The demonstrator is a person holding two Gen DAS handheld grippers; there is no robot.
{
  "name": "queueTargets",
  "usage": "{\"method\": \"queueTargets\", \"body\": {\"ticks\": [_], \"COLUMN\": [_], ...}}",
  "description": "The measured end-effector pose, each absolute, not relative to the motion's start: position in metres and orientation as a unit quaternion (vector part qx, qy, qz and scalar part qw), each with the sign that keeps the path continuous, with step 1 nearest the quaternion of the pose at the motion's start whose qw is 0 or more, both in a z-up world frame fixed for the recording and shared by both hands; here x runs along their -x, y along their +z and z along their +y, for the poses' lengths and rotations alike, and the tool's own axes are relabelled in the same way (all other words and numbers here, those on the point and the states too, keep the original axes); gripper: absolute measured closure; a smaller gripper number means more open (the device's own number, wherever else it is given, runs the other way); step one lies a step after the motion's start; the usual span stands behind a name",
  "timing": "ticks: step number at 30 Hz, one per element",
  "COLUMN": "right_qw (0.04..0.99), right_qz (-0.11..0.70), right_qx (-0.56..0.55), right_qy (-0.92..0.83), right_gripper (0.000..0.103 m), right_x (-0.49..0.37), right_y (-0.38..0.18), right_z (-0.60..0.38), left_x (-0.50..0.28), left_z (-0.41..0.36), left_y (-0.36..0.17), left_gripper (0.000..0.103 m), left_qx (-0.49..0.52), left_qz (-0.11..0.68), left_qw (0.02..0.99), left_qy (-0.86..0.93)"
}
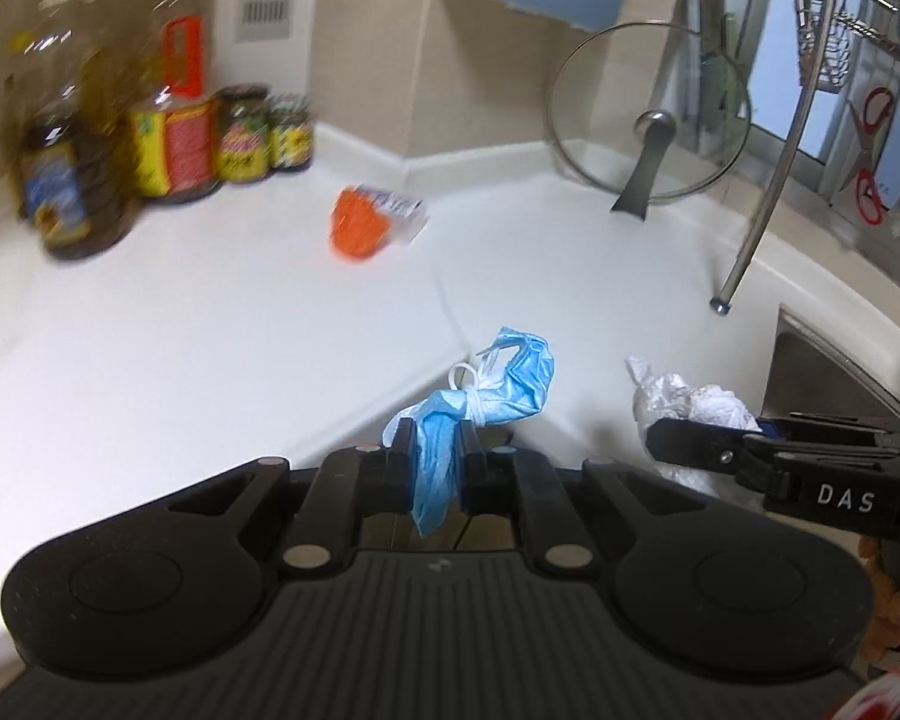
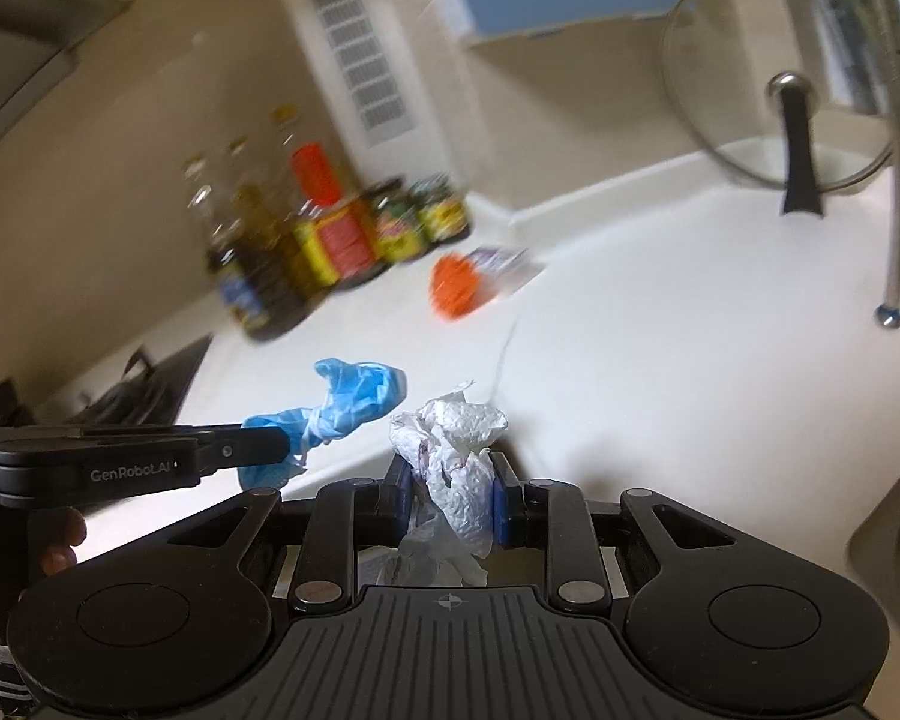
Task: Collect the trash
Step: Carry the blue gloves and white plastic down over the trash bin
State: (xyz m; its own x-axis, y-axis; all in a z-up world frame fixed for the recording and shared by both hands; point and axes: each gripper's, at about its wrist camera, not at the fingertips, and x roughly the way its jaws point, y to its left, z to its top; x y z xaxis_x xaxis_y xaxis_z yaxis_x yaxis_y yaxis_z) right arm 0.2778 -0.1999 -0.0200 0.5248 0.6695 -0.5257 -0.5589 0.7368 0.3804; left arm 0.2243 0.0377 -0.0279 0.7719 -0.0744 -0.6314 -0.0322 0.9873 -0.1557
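My left gripper (image 1: 438, 462) has its jaws pinched on a crumpled blue face mask (image 1: 498, 390), lifted over the near counter edge. Just right of it, my right gripper (image 2: 453, 486) is clamped on a wad of white tissue (image 2: 462, 450). Farther on, an orange-and-white wrapper (image 1: 369, 222) lies on the white counter (image 1: 180, 324), bottles and jars (image 1: 168, 138) far left, a glass lid (image 1: 648, 114) far right

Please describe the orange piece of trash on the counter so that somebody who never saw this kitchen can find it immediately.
Start at the white counter and find the row of bottles and jars against the beige wall. The orange piece lies in front of them, toward the glass lid, touching a small white printed packet. It is the only bright orange thing lying flat on the counter.
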Motion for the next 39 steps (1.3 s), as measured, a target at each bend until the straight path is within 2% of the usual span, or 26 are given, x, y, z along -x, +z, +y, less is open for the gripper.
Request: {"method": "queueTargets", "body": {"ticks": [20, 39], "right_qw": [0.808, 0.786], "right_qz": [0.43, 0.489], "right_qx": [-0.015, 0.011], "right_qy": [0.402, 0.378], "right_gripper": [0.077, 0.077], "right_x": [-0.235, -0.248], "right_y": [-0.106, -0.187], "right_z": [-0.172, -0.127], "left_x": [-0.145, -0.172], "left_z": [0.04, 0.066], "left_y": [-0.105, -0.206], "left_gripper": [0.092, 0.092], "left_qx": [0.12, 0.129], "left_qz": [0.427, 0.506], "left_qw": [0.893, 0.85], "left_qy": [0.078, 0.071]}}
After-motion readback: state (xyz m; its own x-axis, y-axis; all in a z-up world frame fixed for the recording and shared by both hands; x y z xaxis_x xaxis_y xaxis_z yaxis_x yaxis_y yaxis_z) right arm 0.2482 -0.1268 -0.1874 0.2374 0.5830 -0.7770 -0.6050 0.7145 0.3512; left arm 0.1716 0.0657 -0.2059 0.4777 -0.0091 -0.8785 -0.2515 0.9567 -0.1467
